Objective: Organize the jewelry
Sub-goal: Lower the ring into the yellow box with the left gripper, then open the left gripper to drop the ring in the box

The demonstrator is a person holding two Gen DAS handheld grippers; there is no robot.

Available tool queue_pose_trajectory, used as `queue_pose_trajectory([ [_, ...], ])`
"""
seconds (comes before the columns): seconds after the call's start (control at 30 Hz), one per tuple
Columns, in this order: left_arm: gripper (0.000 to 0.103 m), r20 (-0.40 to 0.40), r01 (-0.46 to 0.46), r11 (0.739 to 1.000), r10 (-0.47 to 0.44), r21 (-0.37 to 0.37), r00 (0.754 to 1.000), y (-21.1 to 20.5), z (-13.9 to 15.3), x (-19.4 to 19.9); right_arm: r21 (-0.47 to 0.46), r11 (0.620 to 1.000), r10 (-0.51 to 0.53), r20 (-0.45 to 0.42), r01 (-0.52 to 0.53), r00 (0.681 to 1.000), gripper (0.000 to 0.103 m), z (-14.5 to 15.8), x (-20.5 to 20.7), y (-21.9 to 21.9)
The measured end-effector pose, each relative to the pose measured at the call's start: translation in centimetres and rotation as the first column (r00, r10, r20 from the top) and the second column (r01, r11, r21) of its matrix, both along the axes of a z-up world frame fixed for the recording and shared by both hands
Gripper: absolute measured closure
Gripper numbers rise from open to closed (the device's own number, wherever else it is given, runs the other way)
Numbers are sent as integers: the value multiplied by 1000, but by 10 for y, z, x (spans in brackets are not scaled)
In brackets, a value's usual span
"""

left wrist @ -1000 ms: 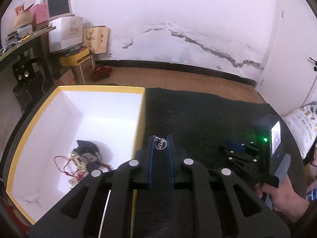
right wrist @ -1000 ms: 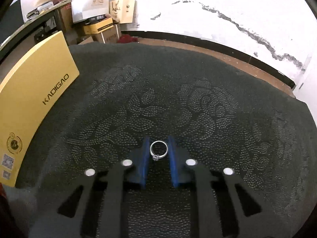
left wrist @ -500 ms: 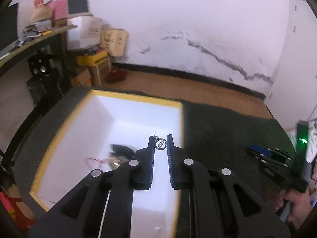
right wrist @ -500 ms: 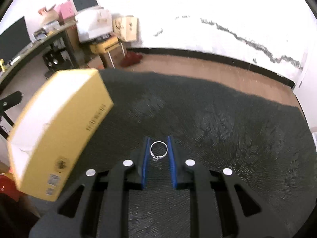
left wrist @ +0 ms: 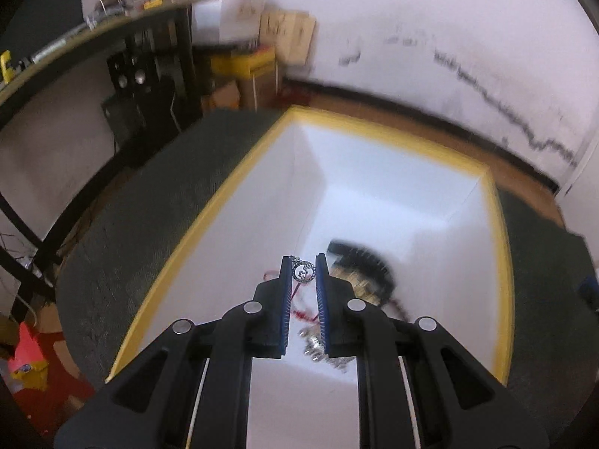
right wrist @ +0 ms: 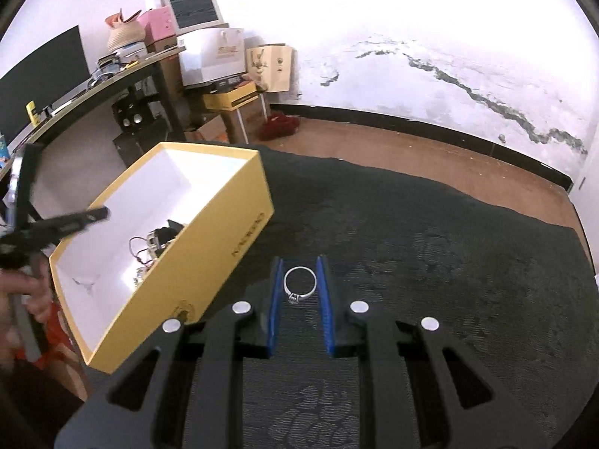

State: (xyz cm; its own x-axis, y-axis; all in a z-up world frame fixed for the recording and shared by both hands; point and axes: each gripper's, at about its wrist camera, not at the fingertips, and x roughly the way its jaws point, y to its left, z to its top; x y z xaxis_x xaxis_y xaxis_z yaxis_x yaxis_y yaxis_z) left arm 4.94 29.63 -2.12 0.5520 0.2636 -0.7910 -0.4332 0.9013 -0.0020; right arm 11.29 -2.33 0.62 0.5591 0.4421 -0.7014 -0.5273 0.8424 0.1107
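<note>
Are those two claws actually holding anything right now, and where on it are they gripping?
Yes. The left claw pinches a small round silver charm by its edges. The right claw pinches a silver ring across the sides of its band.

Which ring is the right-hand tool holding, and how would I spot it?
Find the dark patterned cloth beside the yellow box. Above it, the right gripper pinches a plain silver ring with one small stone setting, unlike the left gripper's ornate round charm.
</note>
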Motion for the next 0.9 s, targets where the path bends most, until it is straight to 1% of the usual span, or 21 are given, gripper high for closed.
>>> queue_pose_trajectory([
  [0.07, 90, -35, -7, 1000, 8, 16, 999, 6, -9, 4, 0, 1000, 12, 1, -12, 1000, 85, 1, -1, 7],
  [0.13, 90, -41, -8, 1000, 9, 14, 999, 9, -11, 2, 3, 1000, 22, 4, -22, 1000, 85, 2, -3, 12],
  [0.2, 90, -53, -3, 999, 5, 42, 999, 9, -14, -2, 8, 999, 31, 6, -31, 1000, 85, 3, -3, 17],
  [0.33, 90, -81, -3, 1000, 5, 27, 997, 15, -24, -3, 10, 999, 41, 7, -41, 999, 85, 4, -6, 23],
  [0.47, 90, -81, 7, 999, -3, 49, 997, 14, -25, -3, 3, 999, 47, 6, -47, 999, 85, 2, -7, 28],
  [0.83, 90, -82, -3, 1000, 6, 30, 997, 16, -25, -4, -3, 999, 51, 6, -51, 999, 85, 2, -8, 35],
  [0.9, 88, -85, 1, 1000, 1, 30, 996, 15, -25, -3, -2, 999, 50, 8, -50, 999, 85, 2, -10, 35],
])
